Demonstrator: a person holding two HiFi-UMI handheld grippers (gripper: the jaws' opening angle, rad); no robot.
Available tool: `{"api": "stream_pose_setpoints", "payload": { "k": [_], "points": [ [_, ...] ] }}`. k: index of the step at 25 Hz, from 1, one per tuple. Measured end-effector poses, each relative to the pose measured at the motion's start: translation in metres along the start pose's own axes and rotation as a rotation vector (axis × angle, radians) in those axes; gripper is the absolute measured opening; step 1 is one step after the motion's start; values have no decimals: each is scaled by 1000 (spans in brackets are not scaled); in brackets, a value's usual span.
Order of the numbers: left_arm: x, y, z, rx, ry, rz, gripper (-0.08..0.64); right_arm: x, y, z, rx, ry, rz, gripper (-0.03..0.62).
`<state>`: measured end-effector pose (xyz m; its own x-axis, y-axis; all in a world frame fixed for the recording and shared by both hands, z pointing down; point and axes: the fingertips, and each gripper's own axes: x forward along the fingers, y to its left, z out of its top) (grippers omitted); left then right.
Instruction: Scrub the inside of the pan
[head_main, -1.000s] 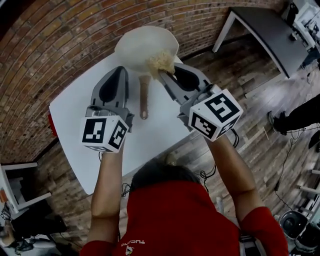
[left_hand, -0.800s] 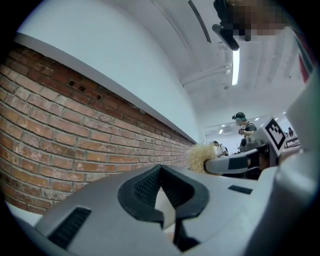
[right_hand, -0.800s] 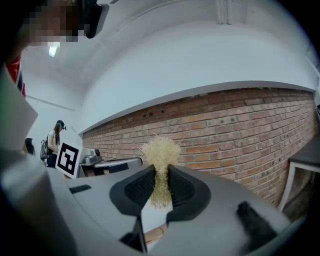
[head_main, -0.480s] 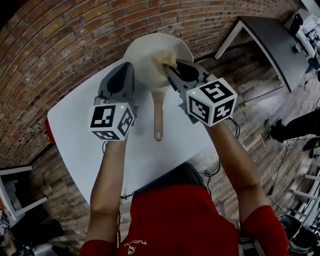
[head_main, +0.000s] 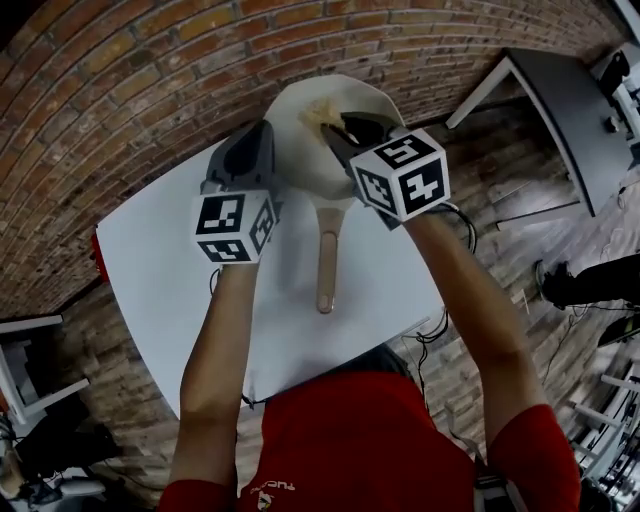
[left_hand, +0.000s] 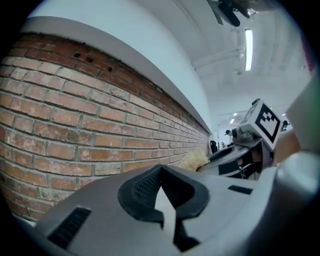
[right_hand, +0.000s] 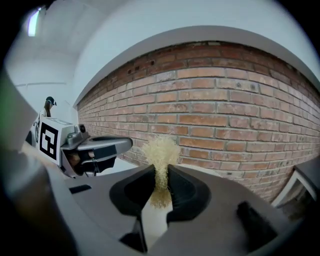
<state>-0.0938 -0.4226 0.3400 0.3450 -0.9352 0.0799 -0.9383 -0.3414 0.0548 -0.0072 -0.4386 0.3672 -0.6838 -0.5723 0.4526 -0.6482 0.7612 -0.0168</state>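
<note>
A cream pan (head_main: 296, 150) lies at the far end of the white table (head_main: 160, 270), its wooden handle (head_main: 326, 262) pointing back toward me. My right gripper (head_main: 335, 125) reaches over the pan's inside and is shut on a pale fibrous scrubber (head_main: 318, 109). In the right gripper view the scrubber (right_hand: 160, 152) is pinched between the jaws and fans out above the right gripper (right_hand: 161, 172). My left gripper (head_main: 254, 140) hovers at the pan's left rim, shut with nothing in it. In the left gripper view the left gripper (left_hand: 161, 172) has its jaws together. Whether it touches the pan is unclear.
A brick wall (head_main: 120, 70) runs just behind the table. A small red object (head_main: 98, 255) sits at the table's left edge. A dark table (head_main: 560, 100) stands on the wood floor to the right, and a white chair (head_main: 20, 370) at the left.
Both grippers have moved forward toward the wall. The right one has carried the scrubber from the pan's near rim deeper over its inside. The left one has come up beside the pan's left rim.
</note>
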Motion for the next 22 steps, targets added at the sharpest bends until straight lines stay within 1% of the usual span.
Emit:
{"api": "stream_pose_setpoints", "payload": {
  "k": [4,8,14,18,22],
  "points": [
    [17,16,-11,42,21,35,11,35,-14,-14,-20,117,42,78],
    [32,25,-24,72,45,60,11,65,-21,-36,-5,249,87,78],
    [45,31,-41,105,68,76,11,102,-29,-70,-12,440,105,77],
    [47,39,-44,109,67,97,11,122,-33,-86,-15,514,106,78],
    [49,45,-41,128,60,116,11,138,-34,-103,-11,555,120,78]
  ]
}}
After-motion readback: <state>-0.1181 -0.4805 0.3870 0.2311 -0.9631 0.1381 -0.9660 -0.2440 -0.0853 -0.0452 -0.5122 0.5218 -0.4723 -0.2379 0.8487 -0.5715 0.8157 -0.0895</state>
